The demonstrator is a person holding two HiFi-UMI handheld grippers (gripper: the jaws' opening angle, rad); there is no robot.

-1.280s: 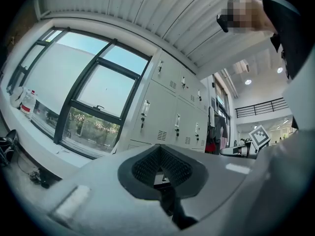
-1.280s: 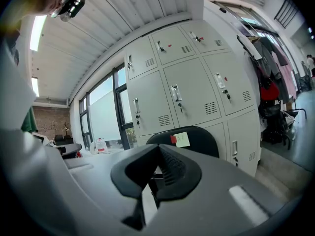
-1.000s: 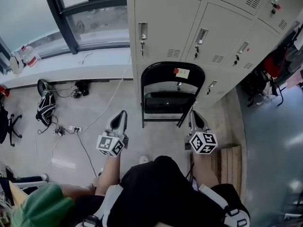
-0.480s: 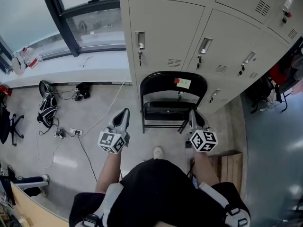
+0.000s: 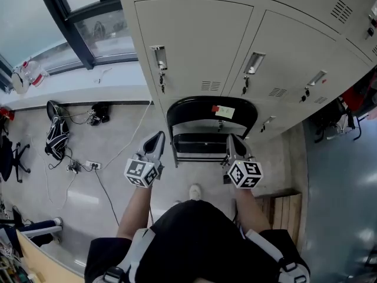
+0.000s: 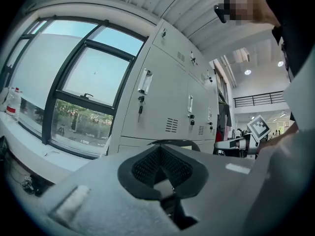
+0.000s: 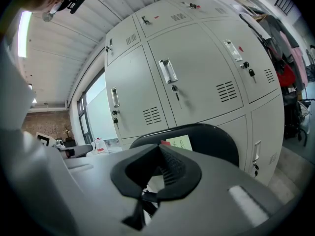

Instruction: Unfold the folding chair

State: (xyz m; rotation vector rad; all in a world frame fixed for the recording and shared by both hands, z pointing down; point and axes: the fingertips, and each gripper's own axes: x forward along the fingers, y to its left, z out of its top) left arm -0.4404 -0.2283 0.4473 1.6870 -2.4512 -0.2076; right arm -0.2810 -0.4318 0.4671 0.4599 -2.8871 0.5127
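Folding chair (image 5: 188,108) at lockers (image 5: 194,40), just ahead btwn L gripper (image 5: 156,138) & R gripper (image 5: 231,139); both jaws closed, empty

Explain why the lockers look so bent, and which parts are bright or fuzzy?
Right gripper view: the wide lens bulges the lockers, with black corners. Left gripper view: the window glows with daylight; the left claw close up is soft. Head view: sharp, evenly lit, lockers splaying outward above the folding chair.
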